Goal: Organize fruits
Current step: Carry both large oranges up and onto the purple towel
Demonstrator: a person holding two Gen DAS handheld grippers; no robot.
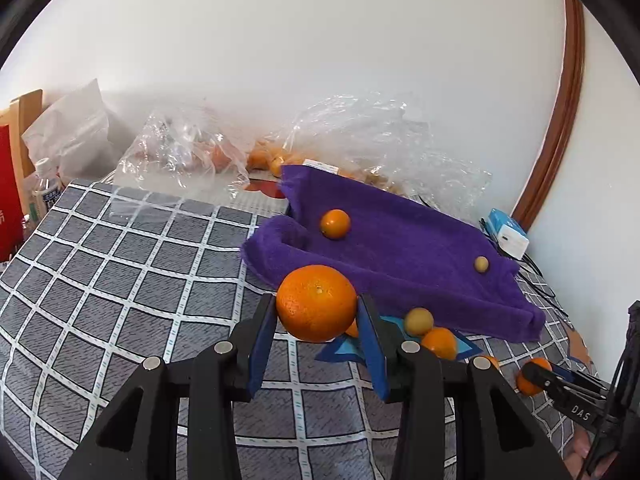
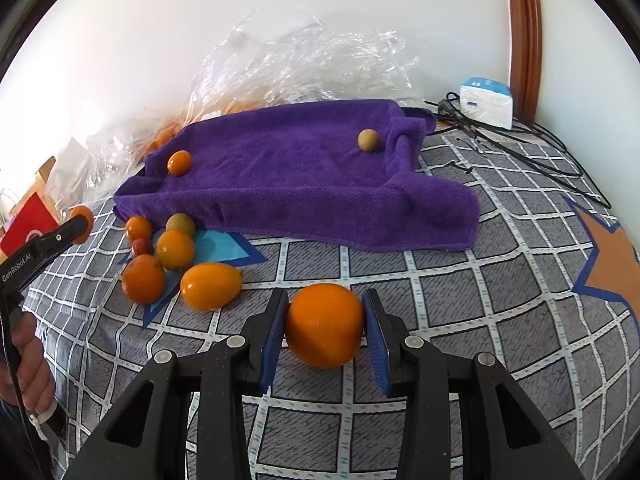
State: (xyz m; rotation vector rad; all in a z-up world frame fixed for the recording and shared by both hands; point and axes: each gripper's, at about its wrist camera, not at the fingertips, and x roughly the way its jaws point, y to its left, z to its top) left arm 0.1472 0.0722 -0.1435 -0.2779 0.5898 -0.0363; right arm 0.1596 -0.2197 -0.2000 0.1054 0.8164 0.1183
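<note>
Two oranges were held, one per gripper: left gripper (image 1: 316,316) had its blue pads pressed on a big orange (image 1: 316,303), lifted over the checked cloth (image 1: 120,264) near the purple towel's (image 1: 400,240) front edge; right gripper (image 2: 325,328) squeezed another orange (image 2: 325,326) low over the cloth's near edge.

Risks, imo: round skin w/ narrow pad contact, so either fruit could've slipped and rolled off the cloth's edge. A drop onto the fruit pile (image 2: 172,256) by the towel's left corner could've scattered it. The small orange (image 2: 179,162) and the green fruit (image 2: 368,140) on the sloped towel might've rolled if nudged.

Both grippers pointed down and fwd, left less steeply; fingers narrow, clamped on fruit.
</note>
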